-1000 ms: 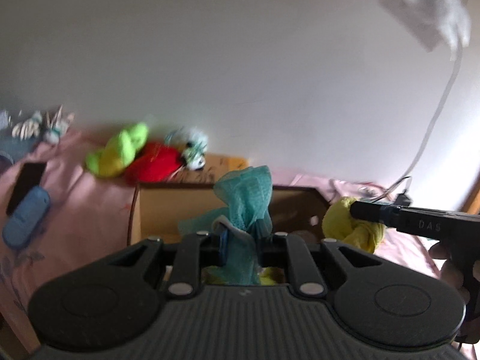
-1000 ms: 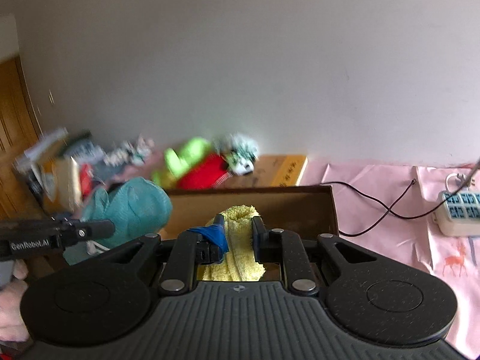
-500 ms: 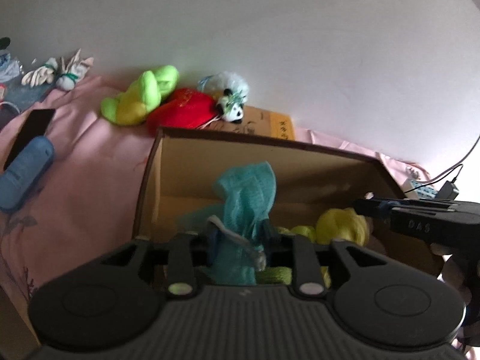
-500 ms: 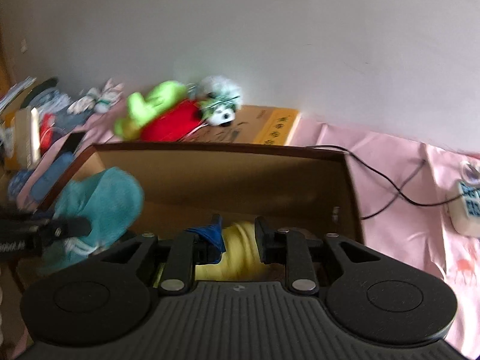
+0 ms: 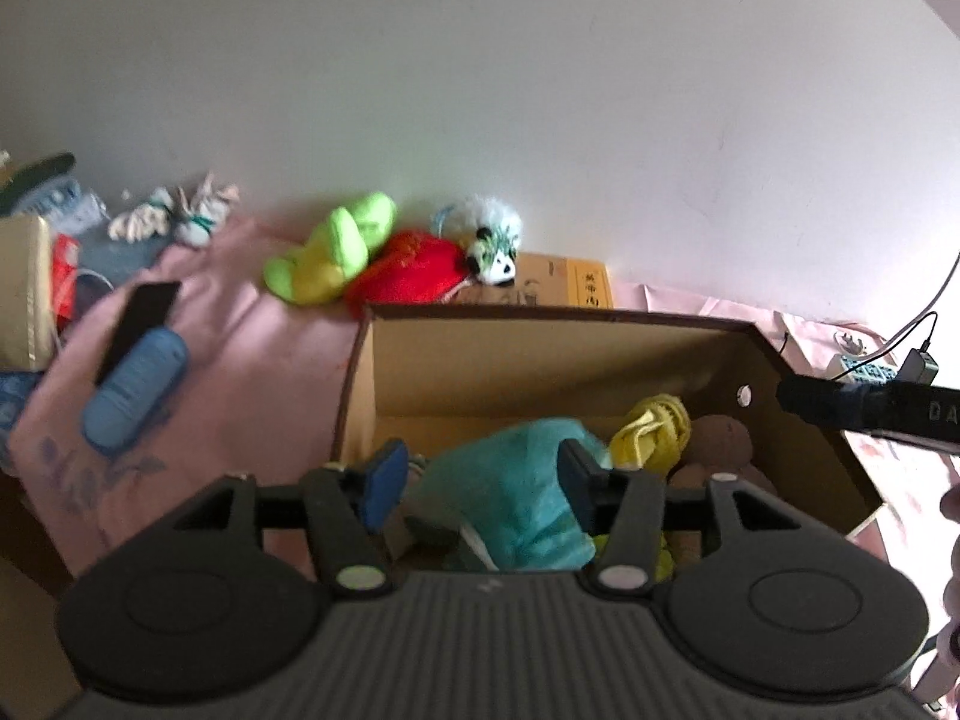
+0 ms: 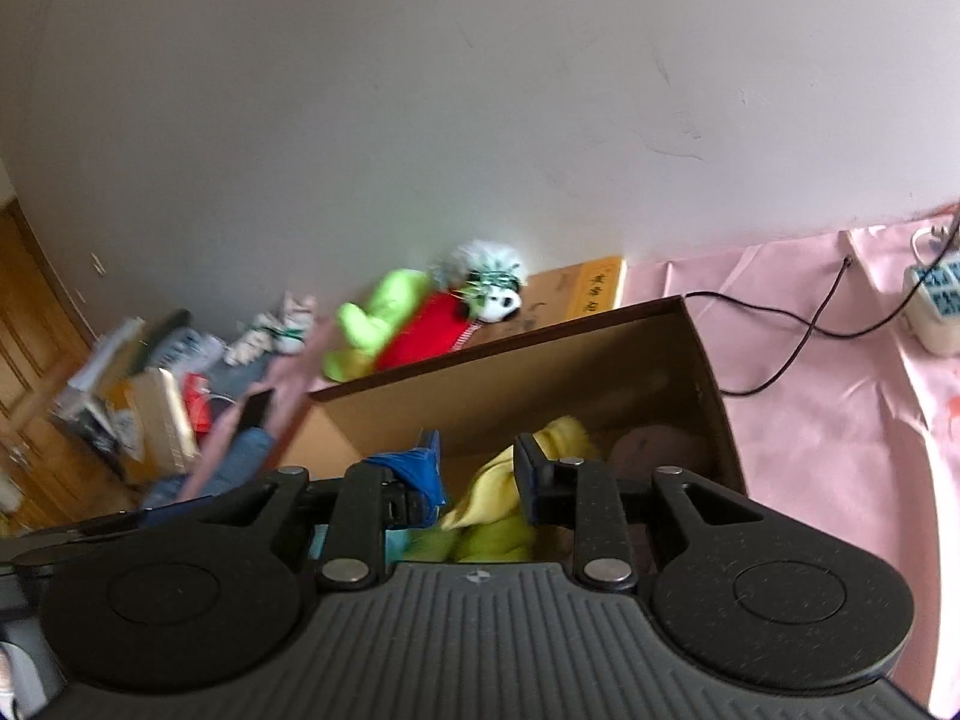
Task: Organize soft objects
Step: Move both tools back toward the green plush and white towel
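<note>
Left gripper (image 5: pixel 477 477): our fingers stand spread wide, the teal cloth (image 5: pixel 510 510) lying loose between them on the floor of the cardboard box (image 5: pixel 540 360), toward its near edge. No pinch on it that we can see. Right gripper (image 6: pixel 477 474): fingers also parted, the yellow towel (image 6: pixel 501 504) slack between and below them, near the box's right wall. A brown plush (image 5: pixel 717 447) sits in the near right corner beside the towel.

Step in hand, as we judge it: both cloths dropped in the box, grippers to come away. To do it well, we lift straight up with the fingers wide, so no fold catches on a pad and drags out over the rim. Watch the teal cloth especially; it bulges against the right-hand pad. Then go for the toys left outside, behind the box's far edge: green plush (image 5: pixel 330 249), red plush (image 5: pixel 411 273), panda plush (image 5: pixel 495 249).

Hard to make out:
- The near wall of the box and the cloths' lower parts, hidden behind our gripper bodies.
- Whether the teal cloth touches the pads or only lies behind them.
- The right view is motion-blurred at left; the clutter there is unreadable.
- The brown plush is partly covered; its kind is unclear.
- The right gripper shows in the left view only as a dark bar at the frame edge.
</note>
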`<state>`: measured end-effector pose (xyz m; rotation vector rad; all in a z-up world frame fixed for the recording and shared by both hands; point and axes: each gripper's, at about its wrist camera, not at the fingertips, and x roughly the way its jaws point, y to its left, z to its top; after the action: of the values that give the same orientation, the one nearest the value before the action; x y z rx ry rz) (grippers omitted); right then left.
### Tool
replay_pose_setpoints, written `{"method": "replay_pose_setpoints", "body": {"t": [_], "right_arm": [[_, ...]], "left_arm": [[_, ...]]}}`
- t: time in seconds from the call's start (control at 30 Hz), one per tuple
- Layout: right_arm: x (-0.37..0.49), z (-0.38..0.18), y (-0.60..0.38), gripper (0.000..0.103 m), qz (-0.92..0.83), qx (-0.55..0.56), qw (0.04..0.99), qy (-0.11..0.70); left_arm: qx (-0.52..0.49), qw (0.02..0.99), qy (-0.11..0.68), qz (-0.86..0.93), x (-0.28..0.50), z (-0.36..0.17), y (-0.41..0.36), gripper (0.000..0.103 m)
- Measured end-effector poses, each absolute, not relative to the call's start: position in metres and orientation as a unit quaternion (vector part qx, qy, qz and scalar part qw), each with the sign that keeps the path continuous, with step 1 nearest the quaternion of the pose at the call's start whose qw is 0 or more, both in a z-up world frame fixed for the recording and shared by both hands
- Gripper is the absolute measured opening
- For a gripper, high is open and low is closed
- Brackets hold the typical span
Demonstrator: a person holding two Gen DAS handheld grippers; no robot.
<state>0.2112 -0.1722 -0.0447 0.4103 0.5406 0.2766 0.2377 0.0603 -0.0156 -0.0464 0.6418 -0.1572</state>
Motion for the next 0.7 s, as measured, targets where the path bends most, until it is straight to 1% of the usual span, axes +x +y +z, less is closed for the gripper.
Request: {"method": "replay_pose_setpoints", "body": {"t": [0.17, 0.53, 0.7], "right_arm": [[0.18, -0.047, -0.175, 0.01, 0.15, 0.225, 0.93, 0.251], [0.12, -0.063, -0.168, 0.01, 0.139, 0.22, 0.935, 0.242], [0.097, -0.066, -0.161, 0.01, 0.13, 0.196, 0.941, 0.244]], "left_arm": [[0.001, 0.951, 0.304, -0.058, 0.208, -0.005, 0.049, 0.053], [0.04, 0.947, 0.318, -0.035, 0.156, -0.009, 0.03, 0.054], [0.054, 0.945, 0.321, -0.029, 0.135, -0.011, 0.024, 0.054]]}}
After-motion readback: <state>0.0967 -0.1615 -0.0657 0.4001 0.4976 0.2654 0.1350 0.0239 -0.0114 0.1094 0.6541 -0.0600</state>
